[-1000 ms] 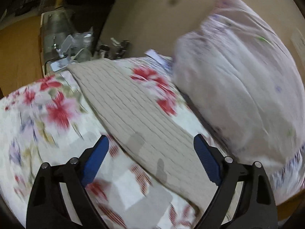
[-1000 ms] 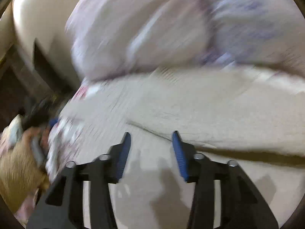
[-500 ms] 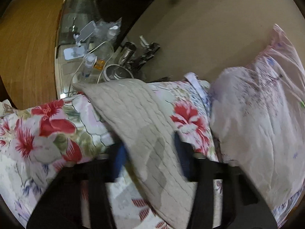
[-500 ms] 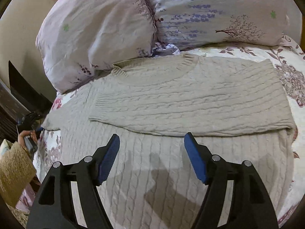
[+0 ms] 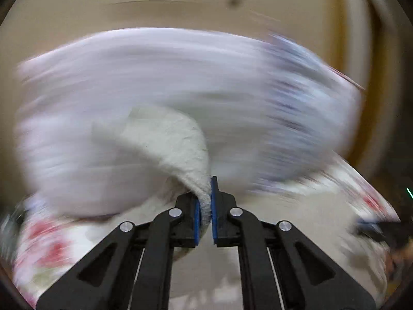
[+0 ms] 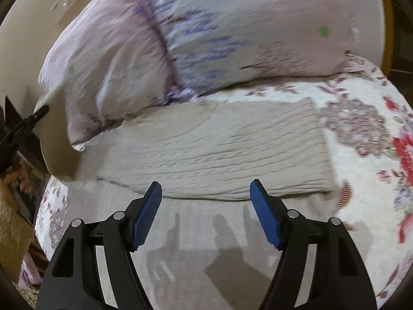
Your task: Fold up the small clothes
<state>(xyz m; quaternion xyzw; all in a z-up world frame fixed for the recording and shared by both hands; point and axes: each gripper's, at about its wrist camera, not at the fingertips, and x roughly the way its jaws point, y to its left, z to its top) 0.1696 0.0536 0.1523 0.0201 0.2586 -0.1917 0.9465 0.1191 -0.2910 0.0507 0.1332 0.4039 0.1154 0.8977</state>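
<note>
While pinched, sweater (image 5: 170,139) inside left gripper (image 5: 205,206).

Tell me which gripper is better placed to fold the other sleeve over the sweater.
Probably the left gripper: it is shut on a sleeve of the beige sweater, lifted off the bed. The right gripper hangs open, holding nothing.
</note>
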